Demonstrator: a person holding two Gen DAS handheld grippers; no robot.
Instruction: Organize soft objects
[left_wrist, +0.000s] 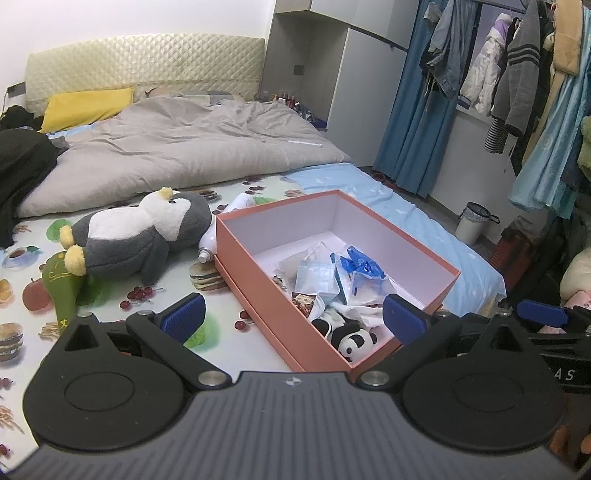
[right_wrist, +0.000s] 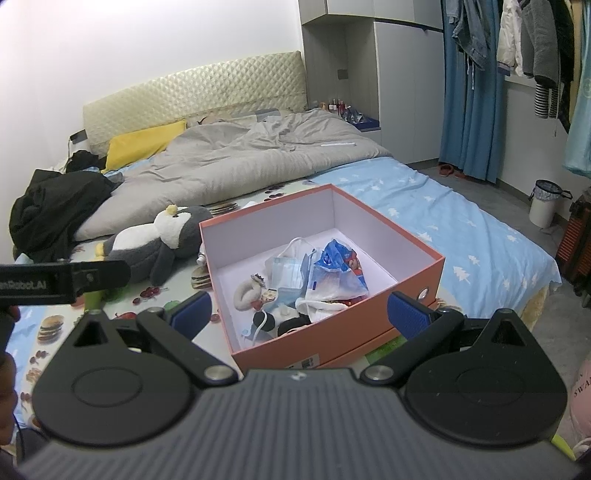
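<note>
An open orange box (left_wrist: 258, 291) (right_wrist: 332, 332) sits on the bed, holding face masks (left_wrist: 317, 277) (right_wrist: 290, 271), a blue plastic packet (right_wrist: 338, 266), a small panda plush (left_wrist: 356, 341) and other small soft items. A grey and white penguin plush (left_wrist: 136, 236) (right_wrist: 155, 240) lies on its side left of the box. My left gripper (left_wrist: 293, 315) is open, empty, hovering over the box's near corner. My right gripper (right_wrist: 301, 314) is open and empty above the box's near end. The left gripper's body (right_wrist: 62, 280) shows at the left of the right wrist view.
A white bottle (left_wrist: 221, 229) lies between penguin and box. A green item (left_wrist: 62, 288) lies by the penguin's feet. A grey duvet (left_wrist: 177, 144), yellow pillow (left_wrist: 85, 107) and black clothes (right_wrist: 55, 206) lie farther up the bed. Hanging clothes (left_wrist: 517, 74) and a bin (right_wrist: 546, 206) stand right.
</note>
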